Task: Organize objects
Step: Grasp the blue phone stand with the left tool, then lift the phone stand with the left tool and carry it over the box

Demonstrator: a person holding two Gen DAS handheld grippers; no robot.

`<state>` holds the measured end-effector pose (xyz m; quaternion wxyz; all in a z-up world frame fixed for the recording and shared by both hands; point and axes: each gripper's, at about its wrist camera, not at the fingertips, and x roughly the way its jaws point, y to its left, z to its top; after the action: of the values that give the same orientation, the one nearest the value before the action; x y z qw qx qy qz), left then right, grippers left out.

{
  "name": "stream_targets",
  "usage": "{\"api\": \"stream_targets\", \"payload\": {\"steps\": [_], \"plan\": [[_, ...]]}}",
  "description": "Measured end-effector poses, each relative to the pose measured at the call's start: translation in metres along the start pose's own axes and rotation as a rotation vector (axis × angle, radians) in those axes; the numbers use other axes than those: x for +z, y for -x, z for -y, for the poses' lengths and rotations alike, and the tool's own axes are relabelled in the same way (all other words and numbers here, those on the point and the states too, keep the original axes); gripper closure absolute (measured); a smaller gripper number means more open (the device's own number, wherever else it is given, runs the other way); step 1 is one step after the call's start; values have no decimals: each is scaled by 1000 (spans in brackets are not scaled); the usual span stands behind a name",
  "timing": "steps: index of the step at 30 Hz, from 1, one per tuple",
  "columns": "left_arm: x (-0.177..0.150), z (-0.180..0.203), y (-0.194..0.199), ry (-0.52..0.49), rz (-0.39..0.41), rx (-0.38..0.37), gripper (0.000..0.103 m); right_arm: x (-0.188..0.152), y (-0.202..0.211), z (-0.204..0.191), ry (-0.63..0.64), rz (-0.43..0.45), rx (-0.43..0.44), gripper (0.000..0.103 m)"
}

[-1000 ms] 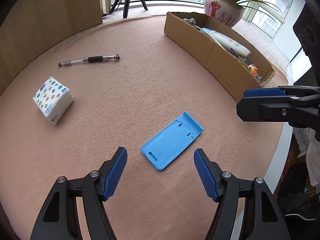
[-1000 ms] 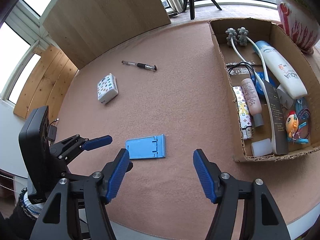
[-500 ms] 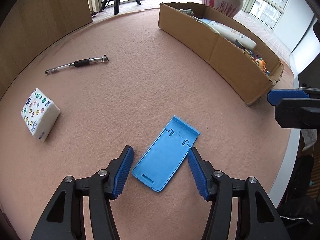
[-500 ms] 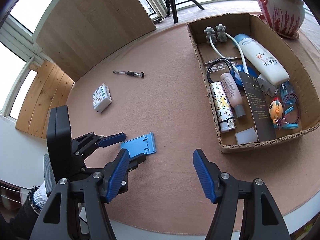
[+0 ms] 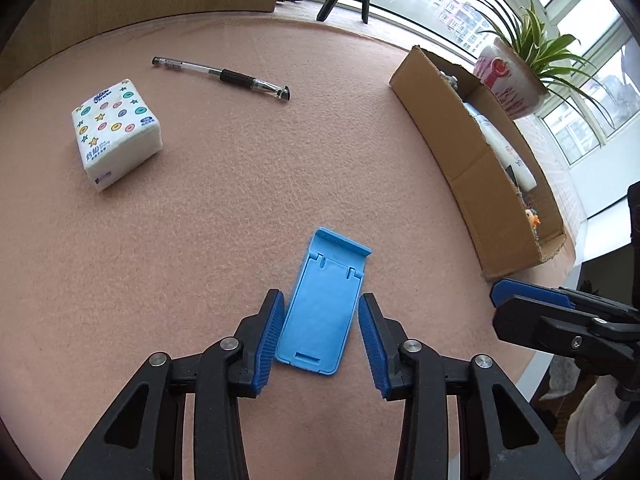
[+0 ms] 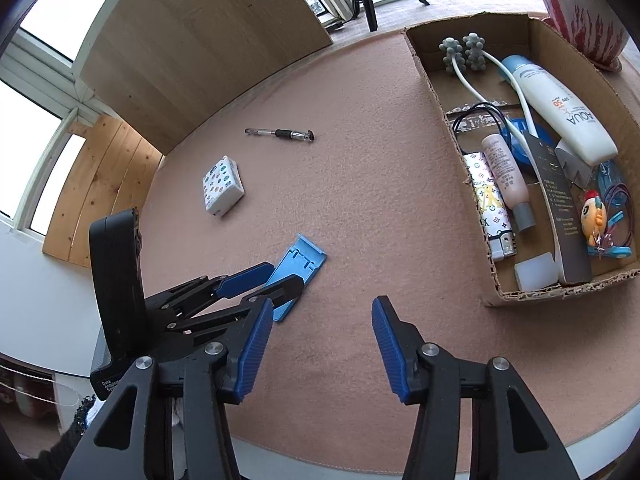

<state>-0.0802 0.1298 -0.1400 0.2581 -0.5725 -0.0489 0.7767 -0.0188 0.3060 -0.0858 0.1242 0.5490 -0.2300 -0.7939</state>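
"AQUA" and "SPF 50" can be read on the white sunscreen tube (image 6: 560, 108) in the cardboard box (image 6: 452, 92); other print is too small to be read.

Pink felt table (image 5: 240, 208) carries tissue pack (image 5: 116, 132), pen (image 5: 224, 77), blue phone stand (image 5: 324, 312), cardboard box (image 5: 480, 168).
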Motion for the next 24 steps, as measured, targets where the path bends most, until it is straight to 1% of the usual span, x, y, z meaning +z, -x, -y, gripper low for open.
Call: {"api": "stream_targets", "payload": {"steps": [1, 3, 7, 9, 13, 18, 24], "plan": [[-3, -2, 0, 11, -8, -21, 62, 1, -4, -1, -4, -10, 8, 62], [-7, -1, 1, 4, -10, -36, 62, 3, -12, 0, -12, -28, 22, 65], [-11, 1, 2, 5, -22, -68, 62, 7, -33, 3, -45, -72, 43, 67], [-12, 3, 1, 3, -23, -67, 62, 9, -43, 5, -63, -98, 64, 67], [-15, 6, 3, -3, -23, -56, 62, 11, -57, 5, -65, -117, 51, 67], [-16, 9, 2, -22, -33, -75, 61, 15, -73, 5, -80, -158, 61, 67], [-14, 8, 1, -8, -32, -103, 63, 16, -77, -1, -50, -152, 55, 68]]}}
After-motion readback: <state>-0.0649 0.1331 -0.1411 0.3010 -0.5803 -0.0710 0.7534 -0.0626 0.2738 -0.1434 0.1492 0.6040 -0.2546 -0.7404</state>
